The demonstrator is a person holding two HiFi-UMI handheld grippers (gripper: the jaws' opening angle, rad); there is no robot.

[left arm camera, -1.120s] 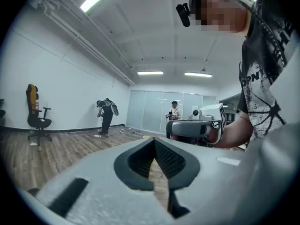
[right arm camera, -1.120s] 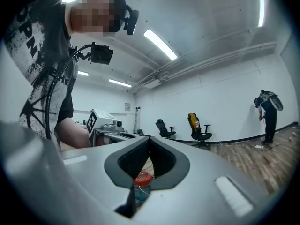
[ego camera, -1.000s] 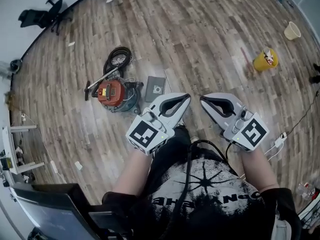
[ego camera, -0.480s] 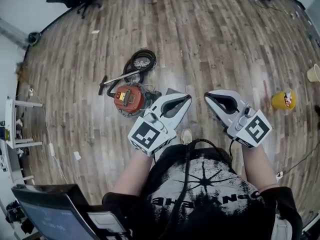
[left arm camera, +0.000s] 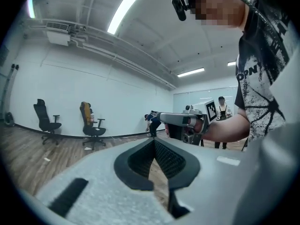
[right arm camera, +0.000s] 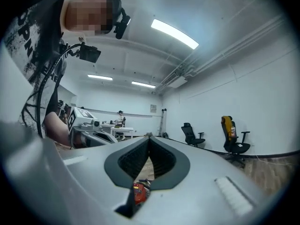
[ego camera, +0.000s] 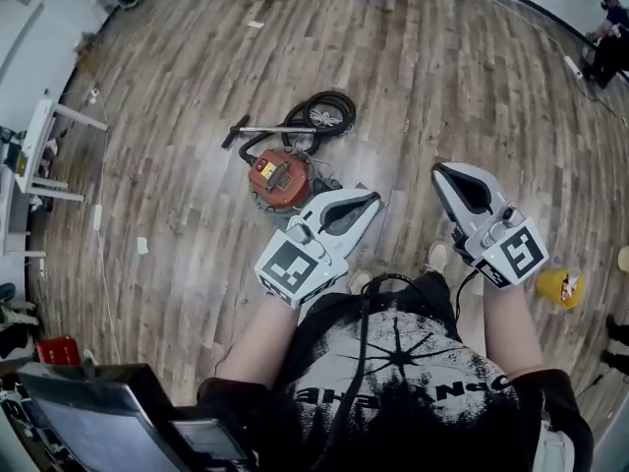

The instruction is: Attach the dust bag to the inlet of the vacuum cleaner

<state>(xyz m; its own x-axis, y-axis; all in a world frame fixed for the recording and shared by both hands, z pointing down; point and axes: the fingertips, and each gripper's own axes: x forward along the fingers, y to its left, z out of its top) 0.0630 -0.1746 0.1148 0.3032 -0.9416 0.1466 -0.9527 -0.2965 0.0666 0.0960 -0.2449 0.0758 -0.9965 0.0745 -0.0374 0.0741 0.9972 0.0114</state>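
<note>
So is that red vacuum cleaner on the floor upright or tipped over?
Upright: in the head view the vacuum cleaner shows its round red lid and handle facing up toward the camera.

The floor point(ego camera: 177, 165) is wood-look planking, streaky brown and grey, with a dull sheen. The vacuum point(ego camera: 280, 177) is red and shiny on top, plastic by its look, and its hose point(ego camera: 329, 116) is matt black. The left gripper point(left arm camera: 153, 141) and right gripper point(right arm camera: 149, 137) have pale grey matt shells, finely grainy, with black ribbed pads point(left arm camera: 169, 159); the shirt point(ego camera: 413, 382) is black printed cloth.

Shirt point(left arm camera: 263, 90) reads, perhaps, "OPN"
</note>
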